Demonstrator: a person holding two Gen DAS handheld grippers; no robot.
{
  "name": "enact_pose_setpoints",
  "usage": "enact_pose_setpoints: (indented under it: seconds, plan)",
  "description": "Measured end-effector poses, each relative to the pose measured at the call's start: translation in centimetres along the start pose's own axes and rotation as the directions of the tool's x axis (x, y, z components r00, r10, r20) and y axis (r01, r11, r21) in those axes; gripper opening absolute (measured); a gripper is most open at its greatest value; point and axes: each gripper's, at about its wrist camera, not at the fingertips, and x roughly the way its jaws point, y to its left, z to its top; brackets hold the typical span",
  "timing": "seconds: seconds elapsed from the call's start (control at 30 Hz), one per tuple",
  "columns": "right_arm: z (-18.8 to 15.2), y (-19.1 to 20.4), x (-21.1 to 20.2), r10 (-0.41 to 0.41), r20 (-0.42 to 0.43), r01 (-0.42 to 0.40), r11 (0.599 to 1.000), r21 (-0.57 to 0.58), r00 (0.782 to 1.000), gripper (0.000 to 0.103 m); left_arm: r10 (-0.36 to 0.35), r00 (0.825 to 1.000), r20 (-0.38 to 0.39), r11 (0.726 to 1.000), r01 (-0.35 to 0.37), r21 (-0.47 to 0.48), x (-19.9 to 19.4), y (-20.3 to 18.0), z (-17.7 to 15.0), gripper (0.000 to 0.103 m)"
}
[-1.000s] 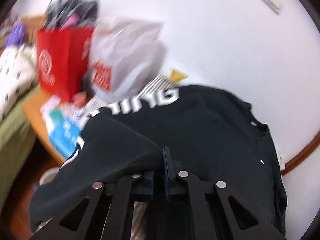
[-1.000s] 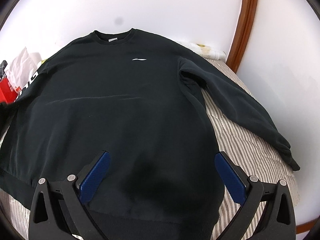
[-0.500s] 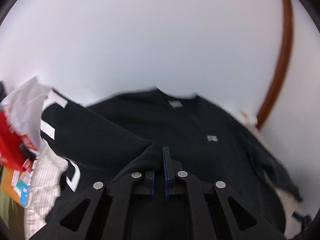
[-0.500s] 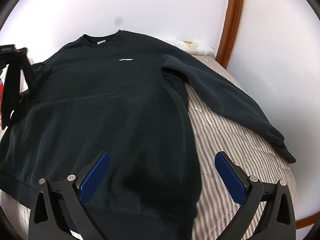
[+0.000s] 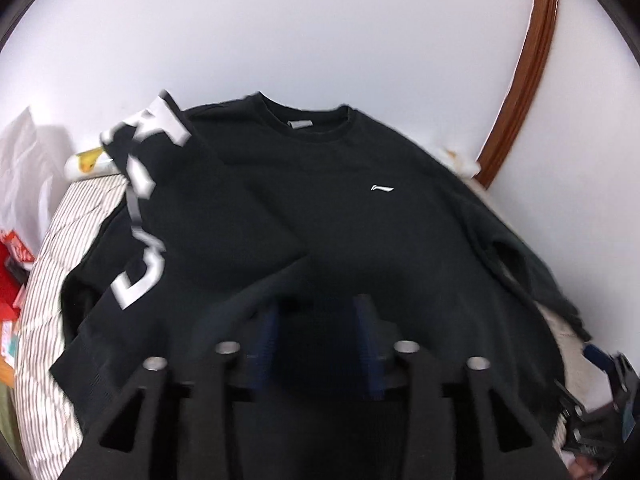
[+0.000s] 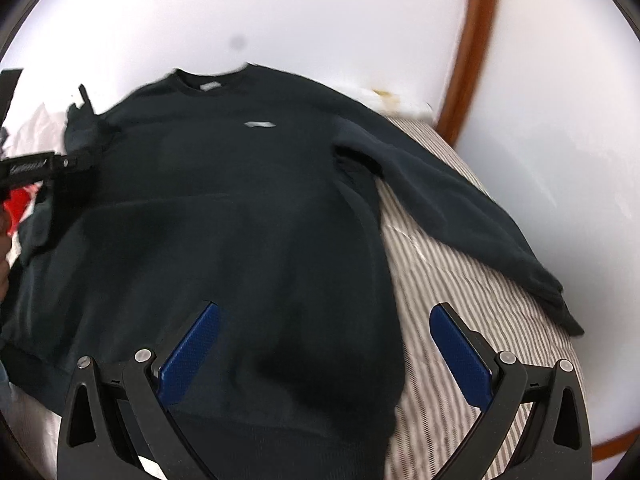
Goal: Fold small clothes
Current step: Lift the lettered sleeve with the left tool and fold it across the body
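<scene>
The black sweatshirt (image 6: 240,208) lies flat on the striped bed (image 6: 460,280), its lettered sleeve (image 5: 140,216) folded across; the left gripper (image 5: 316,320) is opening, sleeve cuff loose between its jaws, and the right gripper (image 6: 324,344) hovers released.

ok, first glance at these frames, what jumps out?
A black sweatshirt spread across the striped bedding, filling both views. Its left sleeve, with big white lettering, lies folded over the body. The left gripper sits over the cloth, jaws opening; the right gripper is wide open.
</scene>
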Motion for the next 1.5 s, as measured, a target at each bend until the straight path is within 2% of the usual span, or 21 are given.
enact_pose_setpoints:
  seconds: [0.03,0.07,0.1,0.17,0.27,0.33,0.43,0.5,0.6,0.77,0.87,0.93,0.97,1.0,1.03,1.07,1.17,1.3,1.37,1.5]
  plan:
    - [0.5,1.0,-0.2,0.023,0.015,-0.023,1.0,-0.017,1.0,0.103,0.005,1.0,0.016,1.0,-0.005,-0.008,-1.0,0.8,-0.4,0.061]
    - [0.9,1.7,-0.3,0.039,0.02,-0.038,0.999,-0.03,0.999,0.103,0.017,0.999,0.042,1.0,-0.016,-0.022,-2.4,1.8,-1.0,0.067]
    - [1.7,3.1,-0.3,0.06,0.028,-0.058,0.997,-0.056,0.998,0.103,0.009,0.998,0.069,0.999,-0.006,-0.044,-4.0,3.1,-1.8,0.067]
    - [2.8,5.7,-0.5,0.097,0.053,-0.091,0.99,-0.111,0.994,0.103,-0.011,0.998,0.069,0.997,0.015,-0.071,-5.7,5.1,-2.7,0.068]
    - [4.1,10.1,-0.9,0.174,0.088,-0.154,0.968,-0.197,0.981,0.103,0.066,0.995,0.072,0.99,-0.056,-0.131,-7.8,8.5,-4.6,0.07]
    - [4.6,13.0,-0.8,0.244,0.09,-0.216,0.946,-0.243,0.966,0.103,0.111,0.993,0.049,0.979,-0.101,-0.175,-8.4,10.6,-5.8,0.071]
    - [5.0,17.4,0.4,0.315,0.071,-0.277,0.906,-0.32,0.947,0.103,0.124,0.992,-0.036,0.957,-0.129,-0.258,-8.0,14.1,-8.4,0.071]
    - [4.6,20.7,1.3,0.325,0.04,-0.283,0.87,-0.403,0.945,0.102,0.136,0.988,-0.067,0.943,-0.15,-0.296,-8.0,15.8,-10.0,0.071]
    - [3.4,24.3,2.2,0.346,0.052,-0.273,0.817,-0.508,0.937,0.102,0.125,0.99,-0.073,0.929,-0.142,-0.342,-8.3,17.5,-11.8,0.071]
    - [2.1,29.7,5.2,0.317,0.019,-0.241,0.757,-0.607,0.948,0.099,0.089,0.992,-0.088,0.922,-0.115,-0.369,-8.2,19.1,-13.7,0.071]
    - [1.5,32.4,6.7,0.289,0.011,-0.215,0.735,-0.644,0.957,0.088,0.054,0.995,-0.084,0.932,-0.081,-0.354,-8.1,18.8,-14.2,0.071]
    - [1.7,33.3,6.9,0.296,0.019,-0.212,0.724,-0.657,0.955,0.072,0.049,0.995,-0.086,0.935,-0.076,-0.345,-7.8,18.5,-14.2,0.071]
    - [2.0,33.5,6.9,0.296,0.023,-0.209,0.724,-0.657,0.955,0.066,0.052,0.995,-0.088,0.935,-0.079,-0.345,-7.6,18.4,-14.1,0.071]
    - [2.3,33.6,7.1,0.292,0.027,-0.203,0.727,-0.656,0.956,0.043,0.055,0.995,-0.089,0.934,-0.083,-0.349,-7.4,18.4,-14.1,0.071]
    - [2.8,33.5,7.5,0.291,0.02,-0.209,0.732,-0.648,0.957,0.014,0.055,0.995,-0.085,0.931,-0.081,-0.356,-7.3,18.5,-14.0,0.071]
    - [3.2,33.2,7.8,0.296,0.009,-0.224,0.742,-0.632,0.955,0.006,0.054,0.995,-0.082,0.929,-0.08,-0.361,-7.3,18.5,-13.9,0.071]
    - [5.5,30.1,7.4,0.361,0.017,-0.302,0.805,-0.511,0.932,0.005,0.049,0.995,-0.082,0.921,-0.077,-0.381,-7.2,18.8,-13.7,0.071]
    - [8.8,23.2,5.3,0.351,0.15,-0.286,0.897,-0.336,0.924,0.005,0.043,0.995,-0.087,0.923,-0.072,-0.378,-7.2,18.6,-13.7,0.071]
    - [10.2,19.6,5.2,0.324,0.178,-0.275,0.927,-0.255,0.929,0.005,0.037,0.995,-0.09,0.927,-0.068,-0.369,-7.2,18.3,-13.7,0.071]
    - [12.0,12.8,7.0,0.218,0.172,-0.204,0.974,-0.095,0.961,0.005,0.019,0.995,-0.094,0.931,-0.052,-0.361,-7.2,17.5,-13.7,0.071]
